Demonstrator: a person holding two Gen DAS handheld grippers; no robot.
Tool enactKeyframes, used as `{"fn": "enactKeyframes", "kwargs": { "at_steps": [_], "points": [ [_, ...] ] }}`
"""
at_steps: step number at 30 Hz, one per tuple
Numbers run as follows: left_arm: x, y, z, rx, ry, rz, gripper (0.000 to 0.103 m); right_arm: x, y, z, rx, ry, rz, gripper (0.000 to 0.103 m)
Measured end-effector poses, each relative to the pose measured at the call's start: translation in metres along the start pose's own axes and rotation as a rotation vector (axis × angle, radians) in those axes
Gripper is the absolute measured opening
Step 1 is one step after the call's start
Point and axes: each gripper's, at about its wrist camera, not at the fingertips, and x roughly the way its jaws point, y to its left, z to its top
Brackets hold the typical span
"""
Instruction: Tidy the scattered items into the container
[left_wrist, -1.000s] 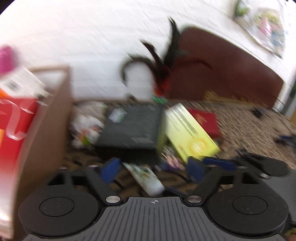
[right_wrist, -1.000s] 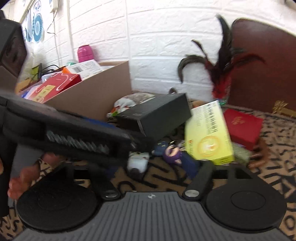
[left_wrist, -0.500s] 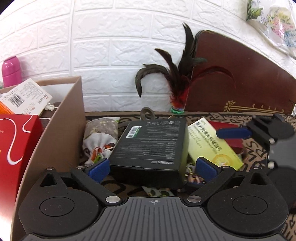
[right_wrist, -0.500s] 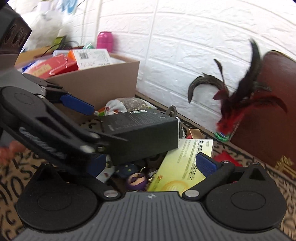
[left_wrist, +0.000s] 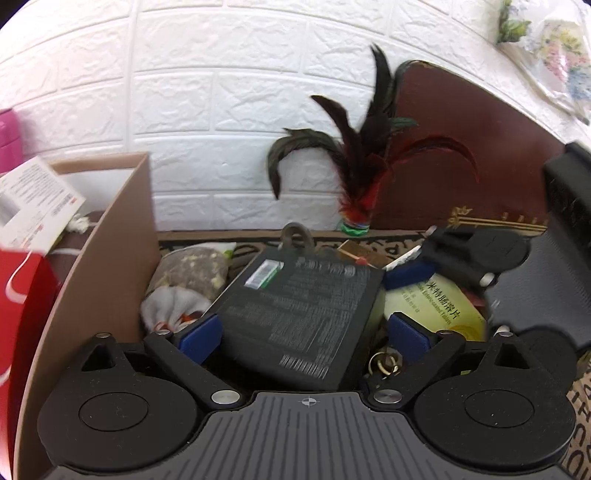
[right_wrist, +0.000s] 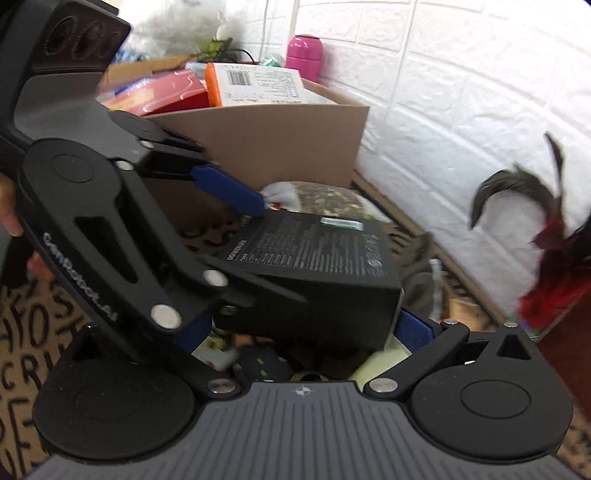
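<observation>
Left wrist view
- Left tongs (left_wrist: 303, 334): closing; we see the black box (left_wrist: 301, 314) between the blue pads, the left pad at its edge, the right pad with a gap, so nothing is clamped.
- Box place: it lies tilted on the clutter, just right of the carton (left_wrist: 110, 236) wall, with a cloth pouch (left_wrist: 184, 280) beside it and a yellow box (left_wrist: 436, 306) on its other side.
- Right tongs (left_wrist: 406, 273): we see one blue pad near the box's far right corner.
- Background: a feather shuttlecock (left_wrist: 358, 184) stands against the wall.

Right wrist view
- Right tongs (right_wrist: 303, 332): spread wide, released; the black box (right_wrist: 314, 266) sits between the pads, and we cannot tell whether either pad touches it.
- Left tongs (right_wrist: 236, 195): its upper pad lies on the box's near top corner.
- Carton (right_wrist: 258, 140): already holds a red box (right_wrist: 170, 98) and others, close behind the black box.

Handling
- Feel: we judge it stiff retail cardboard, smooth and a little slippery, of middling weight.
- Hold: we would clamp it across the short sides near the middle, one pair of tongs at each end, to keep it from swinging.
</observation>
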Motion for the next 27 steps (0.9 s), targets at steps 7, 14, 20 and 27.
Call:
{"fn": "enactKeyframes", "kwargs": {
  "at_steps": [7, 14, 20, 27],
  "points": [
    [-0.002, -0.004, 0.004, 0.039, 0.018, -0.091, 0.097, -0.001, 0.014, -0.002, 0.056, -0.015, 0.038, 0.103],
    [-0.029, -0.022, -0.016, 0.135, 0.037, -0.14, 0.092, -0.036, 0.059, -0.011, 0.124, -0.082, 0.052, 0.103],
    [-0.066, -0.035, -0.041, 0.19, 0.049, -0.145, 0.093, -0.061, 0.107, -0.022, 0.16, -0.169, 0.02, 0.103],
    [-0.089, -0.031, -0.041, 0.069, -0.061, -0.002, 0.103, -0.07, 0.113, -0.018, 0.17, -0.121, -0.178, 0.103]
  ]
}}
